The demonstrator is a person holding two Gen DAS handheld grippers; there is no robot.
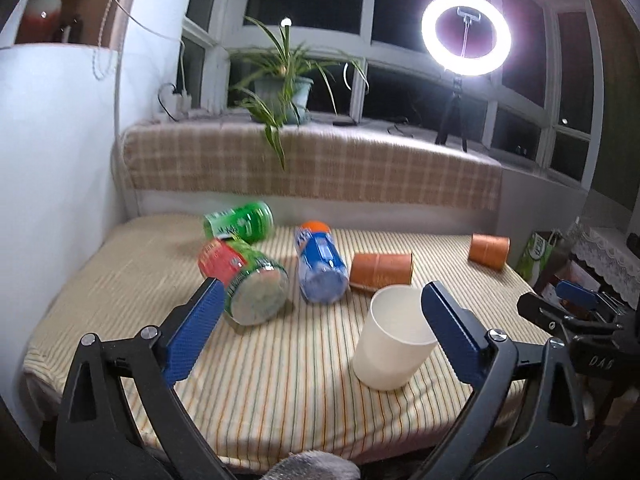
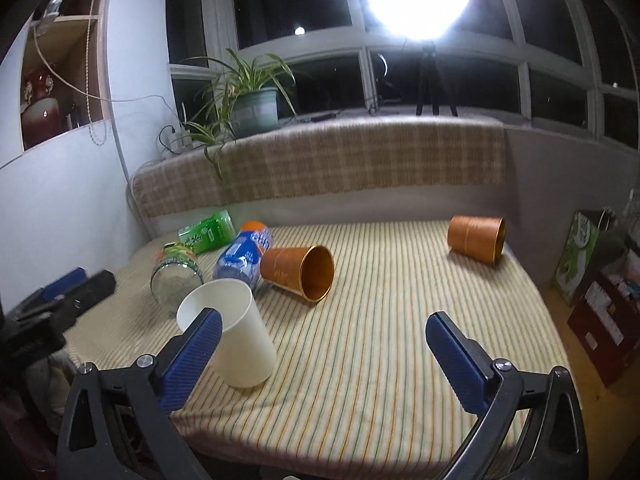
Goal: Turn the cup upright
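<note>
A white cup (image 1: 394, 340) stands upright, mouth up, on the striped cloth near the front; it also shows in the right wrist view (image 2: 236, 332). Two orange cups lie on their sides: one mid-table (image 1: 382, 268) (image 2: 300, 272), one at the far right (image 1: 489, 250) (image 2: 476, 238). My left gripper (image 1: 320, 300) is open and empty, its right finger (image 1: 448, 332) beside the white cup. My right gripper (image 2: 324, 332) is open and empty, its left finger (image 2: 192, 356) in front of the white cup.
A green can (image 1: 240, 220), a red-green jar (image 1: 248, 280) and a blue bottle (image 1: 320, 264) lie on their sides at the left. The striped table cloth (image 1: 280, 380) ends at a plaid cushion (image 1: 312, 164). A plant (image 1: 280, 92) and a ring light (image 1: 466, 34) stand behind. Boxes (image 2: 600, 292) stand at the right.
</note>
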